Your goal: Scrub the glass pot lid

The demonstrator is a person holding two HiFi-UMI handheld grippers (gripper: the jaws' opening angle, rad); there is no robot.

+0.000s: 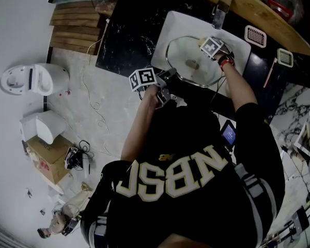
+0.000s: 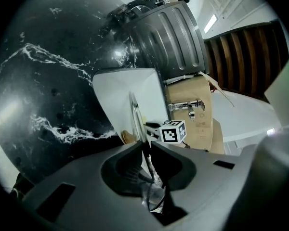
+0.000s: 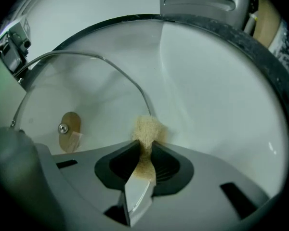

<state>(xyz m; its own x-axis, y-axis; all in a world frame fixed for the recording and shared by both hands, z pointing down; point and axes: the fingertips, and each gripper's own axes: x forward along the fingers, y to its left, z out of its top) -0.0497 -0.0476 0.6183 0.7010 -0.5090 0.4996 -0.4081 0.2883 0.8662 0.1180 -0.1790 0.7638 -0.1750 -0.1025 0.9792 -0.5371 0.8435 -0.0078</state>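
Two grippers engaged | left gripper [image 2: 145,146]: jaws clenched on the near rim of the glass pot lid [image 1: 194,65], held over the white sink basin [image 1: 178,25] | right gripper [image 3: 144,146]: jaws clamped on a tan sponge [image 3: 147,128] at the lid's edge | faucet [image 1: 218,13] beyond.
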